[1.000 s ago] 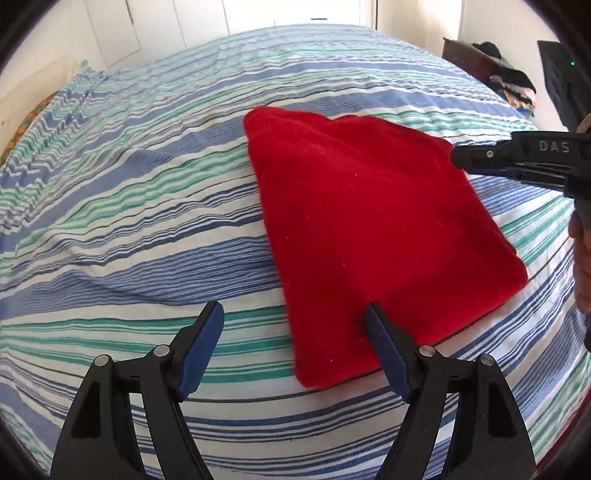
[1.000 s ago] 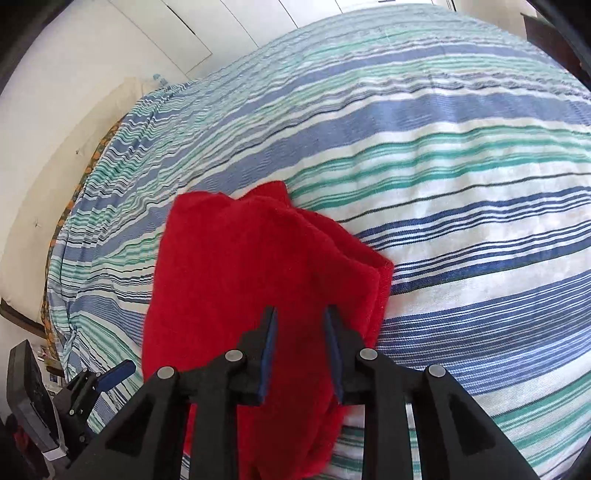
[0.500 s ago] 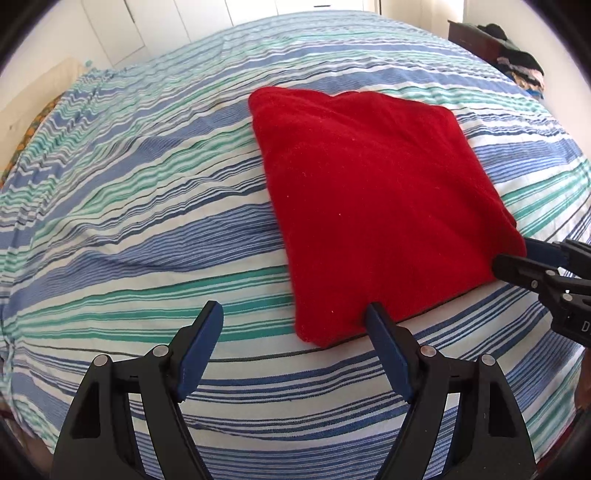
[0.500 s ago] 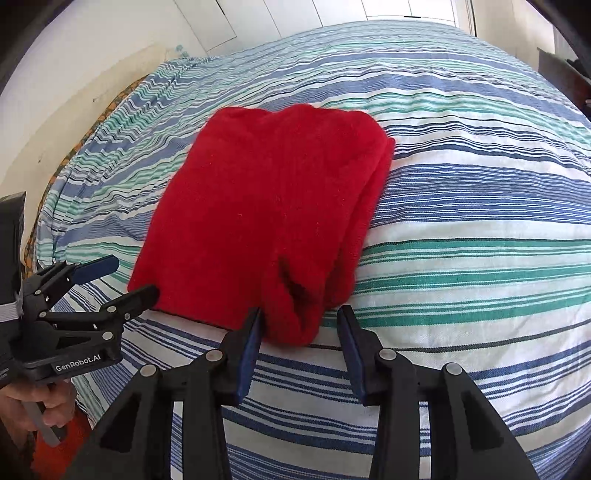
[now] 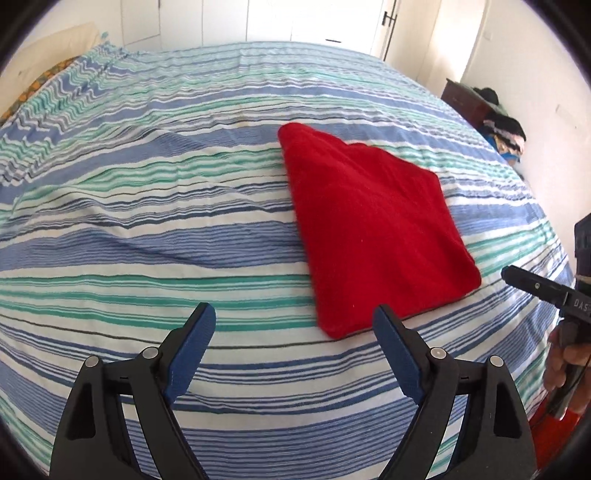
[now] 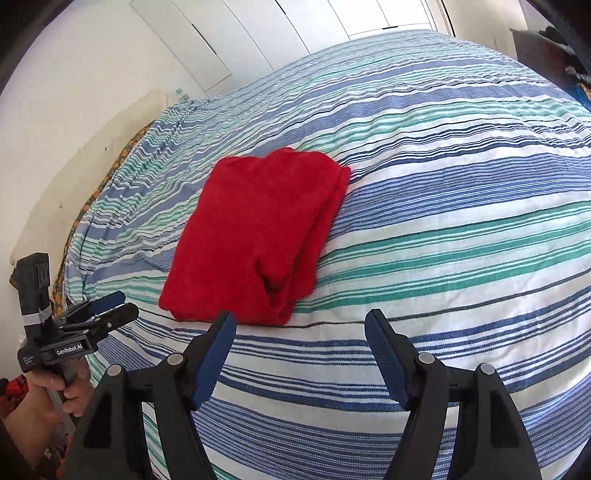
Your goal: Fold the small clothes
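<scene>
A red folded cloth [image 5: 373, 229] lies flat on the striped bed; in the right wrist view [image 6: 258, 232] its layered folded edges face me. My left gripper [image 5: 295, 332] is open and empty, above the bed just short of the cloth's near corner. My right gripper [image 6: 299, 332] is open and empty, just short of the cloth's near edge. The left gripper also shows at the left of the right wrist view [image 6: 110, 306]. The right gripper's tip shows at the right edge of the left wrist view [image 5: 517, 275].
The bed cover [image 5: 147, 221] has blue, green and white stripes and fills both views. White cupboard doors [image 5: 314, 22] stand behind the bed. A dark cabinet with piled clothes [image 5: 495, 118] stands at the far right. A pillow [image 6: 122, 122] lies at the bed's head.
Both grippers have drawn back from the cloth toward the bed's near edge. The right gripper's jaws have opened from nearly shut to wide. The cloth stays folded on the bed.
</scene>
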Motion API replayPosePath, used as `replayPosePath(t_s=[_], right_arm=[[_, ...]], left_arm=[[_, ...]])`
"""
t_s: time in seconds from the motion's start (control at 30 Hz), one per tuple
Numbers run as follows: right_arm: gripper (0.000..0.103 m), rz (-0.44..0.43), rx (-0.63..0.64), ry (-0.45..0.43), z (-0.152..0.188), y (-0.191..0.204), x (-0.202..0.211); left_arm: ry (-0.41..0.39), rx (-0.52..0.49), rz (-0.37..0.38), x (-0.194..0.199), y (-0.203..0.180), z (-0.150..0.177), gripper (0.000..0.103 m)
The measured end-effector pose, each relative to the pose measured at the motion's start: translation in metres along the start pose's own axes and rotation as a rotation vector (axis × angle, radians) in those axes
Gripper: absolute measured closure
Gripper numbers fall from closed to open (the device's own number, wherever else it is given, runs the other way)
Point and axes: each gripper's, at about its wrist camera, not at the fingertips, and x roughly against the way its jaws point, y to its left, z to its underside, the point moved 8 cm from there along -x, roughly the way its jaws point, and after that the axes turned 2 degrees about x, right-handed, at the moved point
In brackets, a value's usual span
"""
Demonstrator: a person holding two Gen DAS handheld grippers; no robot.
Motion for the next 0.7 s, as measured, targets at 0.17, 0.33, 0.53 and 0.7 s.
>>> replayPosePath(t_s=[0.17,0.33,0.53,0.7], right_arm=[[0.027,-0.123,-0.109,0.024,-0.033,0.001,-0.028],[0.027,-0.157,-0.202,0.095,-0.051,-0.014,-0.074],[0.048,-0.304,-0.276,0.168,-0.049,0.002,-0.115],[0.083,-0.205,-0.162,0.189,-0.056,0.018,-0.111]], left_arm=[[0.049,0.067,0.095,-0.036,0.002,-0.026,0.012],[0.155,0.162,0.152,-0.096,-0.004,-0.032,0.008],[0.216,0.217,0.240,-0.115,-0.022,-0.035,0.034],[0.194,0.185,0.291,-0.085,-0.034,-0.056,0.067]])
